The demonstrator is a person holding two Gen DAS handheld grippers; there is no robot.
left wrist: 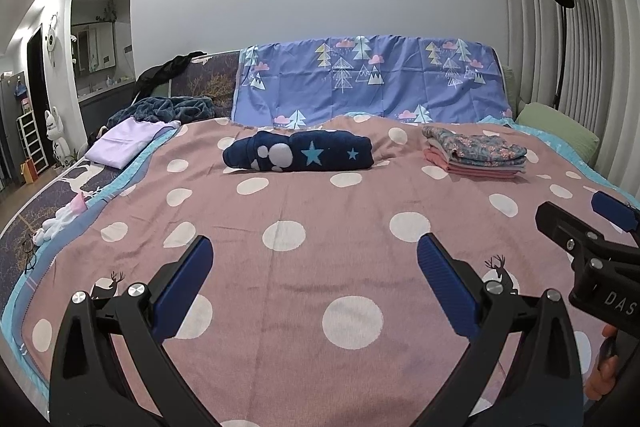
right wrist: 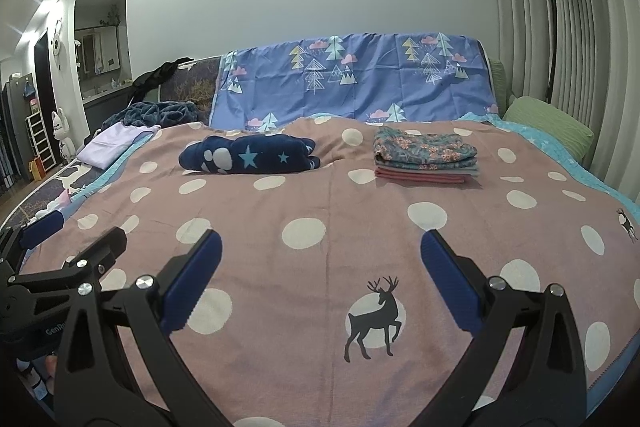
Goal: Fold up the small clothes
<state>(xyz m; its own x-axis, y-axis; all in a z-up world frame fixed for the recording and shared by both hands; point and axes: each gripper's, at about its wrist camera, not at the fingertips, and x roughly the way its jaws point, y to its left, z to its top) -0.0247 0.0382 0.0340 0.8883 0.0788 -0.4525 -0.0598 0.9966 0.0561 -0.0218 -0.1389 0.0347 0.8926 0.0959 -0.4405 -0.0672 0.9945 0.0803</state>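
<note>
A dark blue fleece garment with stars (left wrist: 298, 156) (right wrist: 248, 154) lies bunched at the far middle of the pink dotted blanket (left wrist: 304, 267) (right wrist: 320, 211). To its right sits a neat stack of folded small clothes (left wrist: 474, 153) (right wrist: 426, 157), floral piece on top. My left gripper (left wrist: 314, 267) hovers open over the near blanket, nothing between its fingers. My right gripper (right wrist: 320, 263) is open too, above the deer print (right wrist: 374, 319). Each gripper shows at the edge of the other's view, the right one (left wrist: 592, 227) and the left one (right wrist: 60, 239).
A lilac folded cloth (left wrist: 124, 143) and a crumpled dark blanket (left wrist: 168, 109) lie at the far left. A blue tree-print sheet (left wrist: 360, 79) drapes the headboard. A green pillow (right wrist: 548, 125) and a floor lamp (right wrist: 550, 27) stand at the right by the curtains. Small pale items (left wrist: 64, 219) rest near the left edge.
</note>
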